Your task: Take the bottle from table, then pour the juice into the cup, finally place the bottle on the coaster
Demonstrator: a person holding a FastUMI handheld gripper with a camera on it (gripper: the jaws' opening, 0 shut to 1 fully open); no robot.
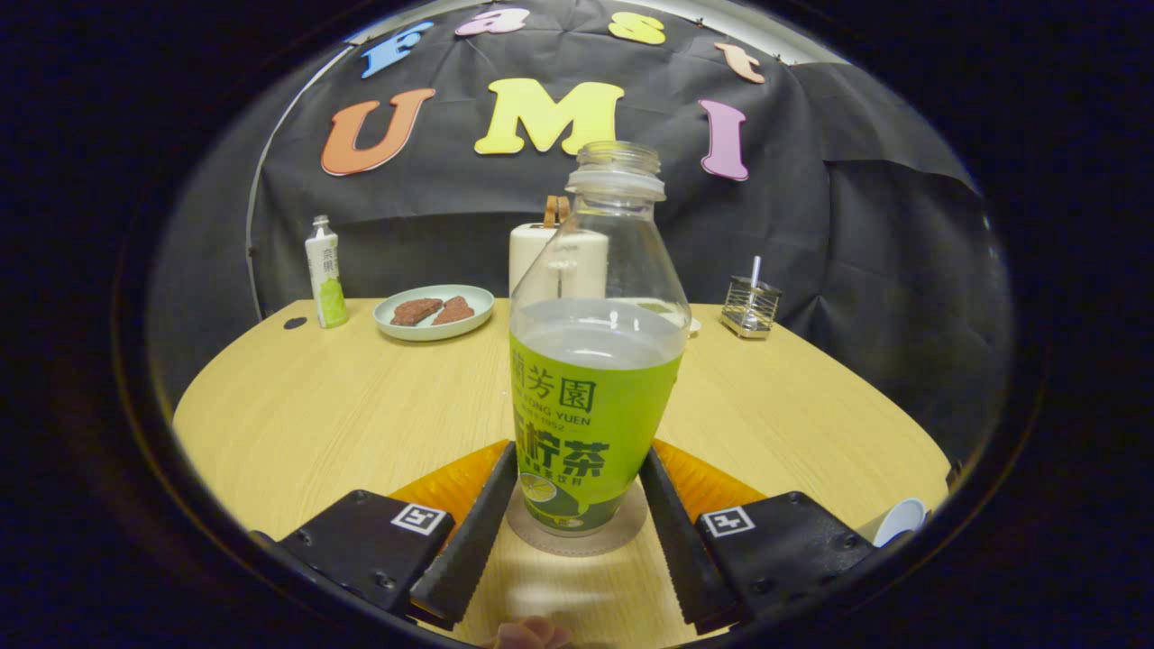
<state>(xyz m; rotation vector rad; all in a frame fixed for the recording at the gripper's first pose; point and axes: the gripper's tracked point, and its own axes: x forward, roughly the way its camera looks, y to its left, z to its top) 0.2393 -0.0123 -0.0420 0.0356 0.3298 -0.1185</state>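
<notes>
So the bottle (590, 361) is standing upright on the coaster (577, 527), a round brownish disc sitting on the wooden table (343, 406) close to the near edge. No cap on it, the neck is open, and the clear liquid comes up to roughly the top of the green label. The gripper (577, 532) has one finger on each side of the bottle's lower part; the inner faces look like they're right up against the label, but honestly I can't tell if they're actually pressing or just sitting alongside, so whether it's gripping is a cannot-say from me. Spacing is narrow either way, about a bottle's width. Over by the near right corner of the table a pale cup (897, 520) pokes out past the right finger, lying tilted with its mouth facing this way, can't see what's in it. Toward the far edge there's a light green plate (435, 313) with two brown pieces on it, and a slim white-and-green bottle (325, 272) standing near the far left corner with a small dark spot (295, 323) on the table just beside it. Right behind the main bottle is a cream-coloured container (541, 257) with a brown strap on top, and further right a little wire holder (750, 306) with a white stick standing up in it.
</notes>
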